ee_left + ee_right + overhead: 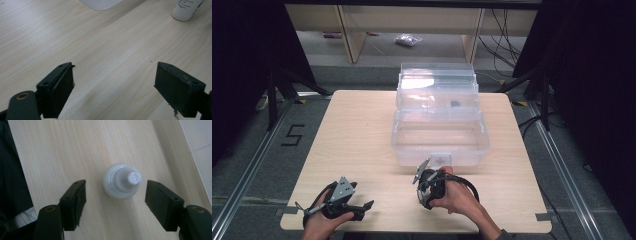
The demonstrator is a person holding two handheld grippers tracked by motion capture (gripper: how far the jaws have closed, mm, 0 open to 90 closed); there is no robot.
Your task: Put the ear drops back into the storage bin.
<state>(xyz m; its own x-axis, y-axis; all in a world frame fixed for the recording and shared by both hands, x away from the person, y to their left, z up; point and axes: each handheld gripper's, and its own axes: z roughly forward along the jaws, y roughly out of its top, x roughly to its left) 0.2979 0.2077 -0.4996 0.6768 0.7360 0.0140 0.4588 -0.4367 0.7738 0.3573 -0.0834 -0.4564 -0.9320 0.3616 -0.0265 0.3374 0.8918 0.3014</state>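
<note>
Bottle point(122, 181) stands upright on the table point(362, 140), just in front of the clear box point(439, 137). Right gripper point(115, 200) points straight down, jaws half open either side of the cap, not touching, likely lined up to grasp. Left gripper point(113, 87) rests wide open, empty.

Glossy white plastic bottle point(122, 181), matt pale wood table point(62, 152)

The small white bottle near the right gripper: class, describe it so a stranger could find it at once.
Start at the wooden table and find the clear plastic box at its middle. Just in front of the box, the right gripper points straight down with its jaws either side of the white bottle, not touching it. The bottle stands upright, small and opaque white with a stepped nozzle cap.
</note>
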